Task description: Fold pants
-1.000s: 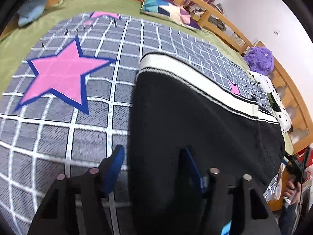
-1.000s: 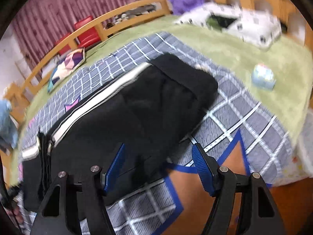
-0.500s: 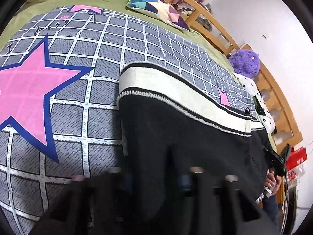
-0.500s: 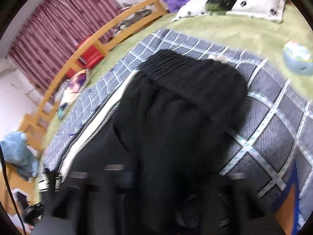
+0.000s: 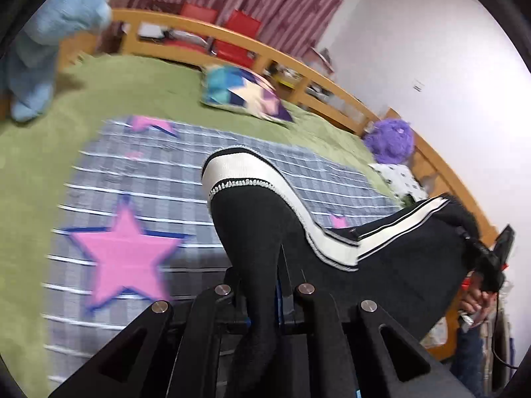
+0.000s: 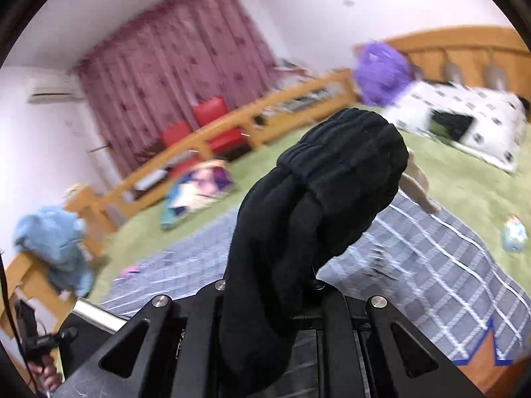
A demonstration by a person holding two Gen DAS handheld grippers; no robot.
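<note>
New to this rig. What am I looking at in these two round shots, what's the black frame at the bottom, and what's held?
No robot arm here: a person carries a two-finger gripper in each hand, and each gripper has a fisheye camera that looks along its fingers. So the black frame at the bottom of each picture is the gripper itself.

In the left wrist view, the left gripper is shut on the black pants, near the end with the white band. Far right in that view you can see the other hand with its handle.

In the right wrist view, the right gripper is shut on the pants' gathered black end. Both sets of jaws have just been closing on the cloth.

Below lies a grey checked blanket with pink stars on a green bed. A patterned cushion and a purple plush lie further back.
</note>
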